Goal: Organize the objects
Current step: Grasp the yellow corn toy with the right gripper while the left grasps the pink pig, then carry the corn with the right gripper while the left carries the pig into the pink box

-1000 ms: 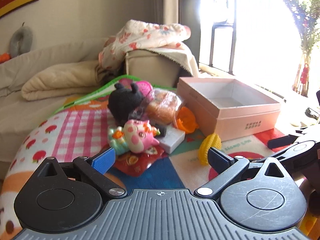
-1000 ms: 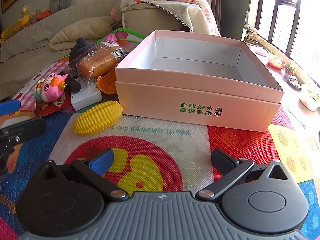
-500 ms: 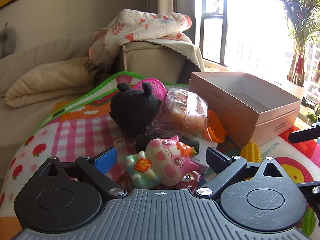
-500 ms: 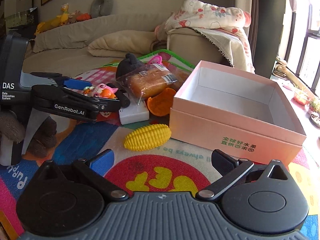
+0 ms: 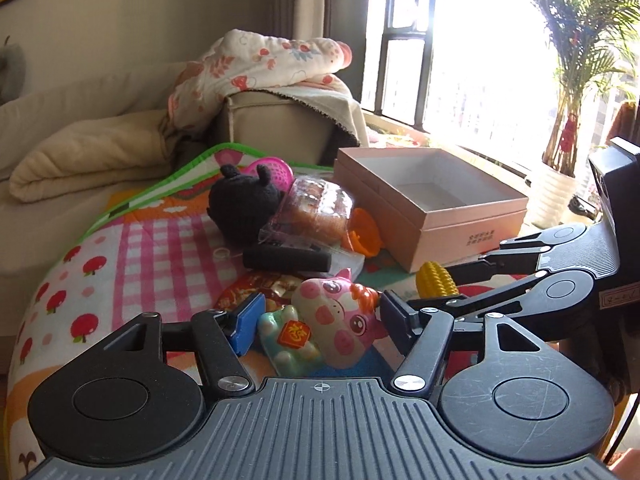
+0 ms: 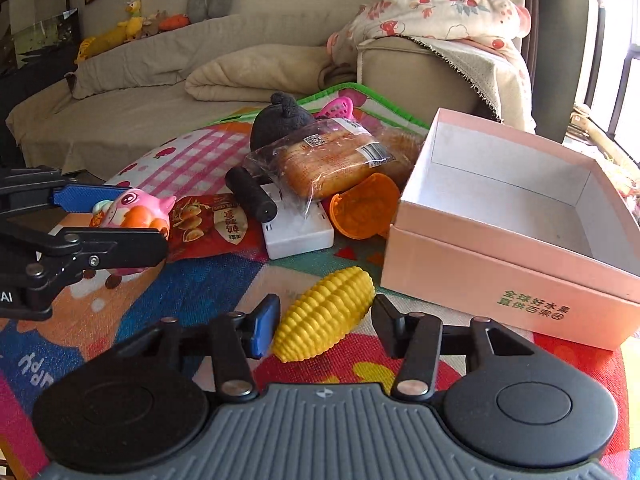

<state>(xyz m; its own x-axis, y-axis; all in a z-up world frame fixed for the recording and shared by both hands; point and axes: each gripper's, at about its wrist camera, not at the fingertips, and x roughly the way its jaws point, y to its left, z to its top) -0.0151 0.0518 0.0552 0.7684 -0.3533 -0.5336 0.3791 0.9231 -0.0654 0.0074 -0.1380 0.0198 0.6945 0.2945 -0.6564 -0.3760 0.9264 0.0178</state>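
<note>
While yet to fill open pink cardboard box (image 6: 500, 280), pinching with both claws, closed in just now: left gripper (image 5: 320, 318) on pink-and-teal plastic pig toy (image 5: 344, 332), right gripper (image 6: 324, 320) on yellow plastic corn cob (image 6: 340, 296). Both seemingly unlifted from colourful play mat (image 6: 200, 292); bagged bread loaf (image 6: 332, 160), black plush (image 6: 280, 124) and more left to sort.
</note>
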